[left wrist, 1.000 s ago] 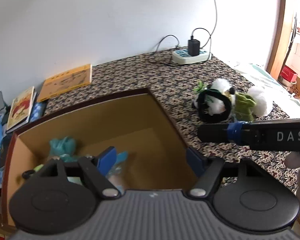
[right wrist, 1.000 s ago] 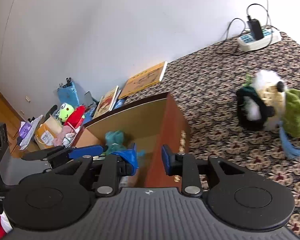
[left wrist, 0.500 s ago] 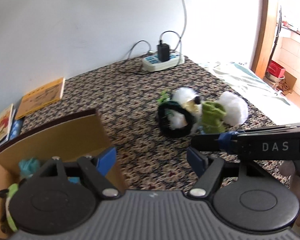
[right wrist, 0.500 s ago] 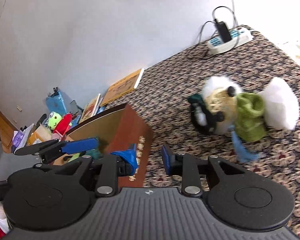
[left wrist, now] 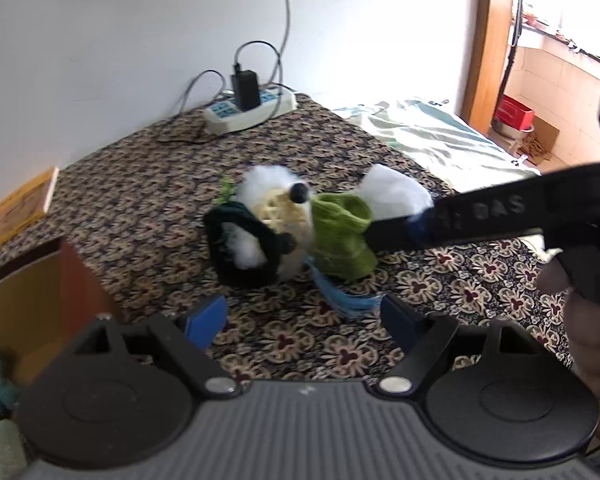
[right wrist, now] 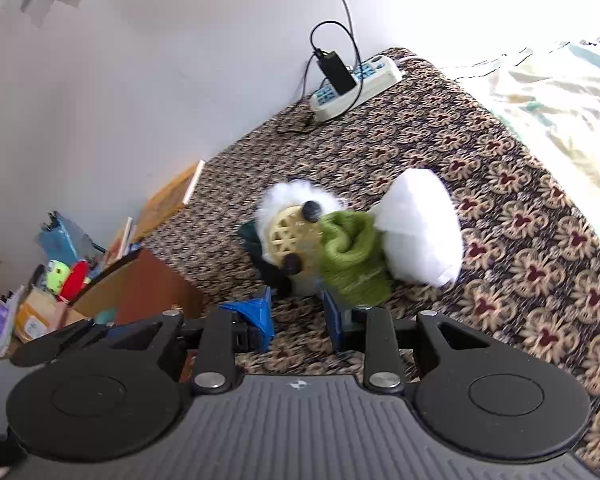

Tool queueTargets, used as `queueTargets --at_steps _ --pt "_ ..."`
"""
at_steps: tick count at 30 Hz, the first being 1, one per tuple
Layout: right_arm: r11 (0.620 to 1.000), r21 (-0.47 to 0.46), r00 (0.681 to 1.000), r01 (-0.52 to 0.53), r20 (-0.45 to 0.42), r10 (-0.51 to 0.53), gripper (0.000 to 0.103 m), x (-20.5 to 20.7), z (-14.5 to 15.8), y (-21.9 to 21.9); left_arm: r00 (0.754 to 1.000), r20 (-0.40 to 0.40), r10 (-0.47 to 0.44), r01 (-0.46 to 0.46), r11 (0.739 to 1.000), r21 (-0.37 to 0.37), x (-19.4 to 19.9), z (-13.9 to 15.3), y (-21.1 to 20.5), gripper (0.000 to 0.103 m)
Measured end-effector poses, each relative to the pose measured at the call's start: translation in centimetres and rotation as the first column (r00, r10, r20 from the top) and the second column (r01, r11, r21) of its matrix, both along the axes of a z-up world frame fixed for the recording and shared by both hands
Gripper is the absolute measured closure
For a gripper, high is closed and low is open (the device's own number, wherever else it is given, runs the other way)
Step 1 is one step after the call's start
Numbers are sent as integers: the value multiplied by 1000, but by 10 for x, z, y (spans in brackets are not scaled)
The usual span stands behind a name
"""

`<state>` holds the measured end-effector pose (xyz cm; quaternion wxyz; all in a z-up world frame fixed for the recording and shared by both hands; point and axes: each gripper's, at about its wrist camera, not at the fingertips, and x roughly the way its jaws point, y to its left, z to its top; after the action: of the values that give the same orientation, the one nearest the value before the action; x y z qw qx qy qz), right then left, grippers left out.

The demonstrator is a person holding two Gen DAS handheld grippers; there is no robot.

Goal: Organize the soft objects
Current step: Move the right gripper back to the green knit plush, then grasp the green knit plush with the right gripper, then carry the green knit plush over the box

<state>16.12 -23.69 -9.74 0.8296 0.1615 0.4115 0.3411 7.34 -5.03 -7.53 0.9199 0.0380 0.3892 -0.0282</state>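
On the flower-patterned brown bedcover [left wrist: 148,200], seen from the left wrist, a heap of soft things lay together: a black-and-white fluffy plush toy [left wrist: 256,232], a green knitted sock [left wrist: 342,236] leaning on it, and a white stuffed pillow [left wrist: 392,192] behind. The left gripper [left wrist: 302,318] hung wide open and empty just short of them, lined up for a grab. The open cardboard box [left wrist: 36,292], presumably their destination, sat at the left edge; a second ago it had filled this view.

From the right wrist, the right gripper [right wrist: 298,312] stood parted, holding nothing, its fingertips nearly at the sock's base. One second earlier it had looked over the box, with the toys well apart to the right.
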Motion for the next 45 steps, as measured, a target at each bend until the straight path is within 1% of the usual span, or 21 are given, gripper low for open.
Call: queueTargets --at_steps 3,6,8,11,14,16,18,20,24,26,29,32,34,35,37,40,45 --pt "999 -42 1000 -2 25 3 91 12 -7 5 1000 -9 -12 12 1000 -28 11 -8 -4 20" --pt "998 -61 999 4 33 -2 90 27 -15 11 1000 -8 -19 19 999 -39 22 -16 -8 21" --pt "997 -79 999 17 33 -14 90 36 -21 15 1000 -4 -31 30 999 -39 27 -20 -11 21" --pt "997 -82 1000 10 27 -8 89 46 -28 19 999 13 -40 40 999 -17 33 -23 -16 23" --pt "997 -80 999 1 32 2 89 51 -32 23 998 16 -55 55 998 2 40 -26 -19 31" --pt "997 -77 1000 -1 31 3 90 55 -35 24 998 3 -66 66 998 12 47 -30 -20 41" --pt "999 -28 1000 -26 5 26 94 60 -40 21 997 -14 -70 71 997 22 53 -36 -21 44" --pt "999 17 999 -36 -8 36 97 62 -43 17 997 -26 -67 68 998 17 57 -39 -19 44" --pt "995 55 996 -83 -9 84 103 59 -41 11 997 -32 -71 71 997 0 62 -42 -15 45" --pt "992 66 994 -108 -7 109 103 54 -39 8 996 -32 -81 81 997 -6 63 -43 -16 45" --pt "985 93 989 -148 -11 150 103 47 -35 4 994 -27 -108 108 994 9 62 -44 -20 45" --pt "977 104 982 -187 -14 190 103 37 -31 1 989 -36 -140 140 990 0 59 -46 -24 46" --pt "974 104 979 -200 -18 203 103 32 -29 0 987 -47 -151 150 989 -13 58 -47 -25 57" --pt "972 110 977 -207 -24 211 103 30 -28 0 987 -50 -152 151 988 -17 56 -47 -25 57" --pt "971 107 975 -216 -27 220 103 24 -26 2 987 -45 -151 150 988 -23 52 -44 -24 65" --pt "968 108 973 -227 -24 231 103 16 -23 4 990 -21 -141 140 990 -30 43 -38 -20 70" --pt "963 120 970 -242 0 244 103 4 -9 10 993 32 -118 120 992 -51 22 -19 -7 70"
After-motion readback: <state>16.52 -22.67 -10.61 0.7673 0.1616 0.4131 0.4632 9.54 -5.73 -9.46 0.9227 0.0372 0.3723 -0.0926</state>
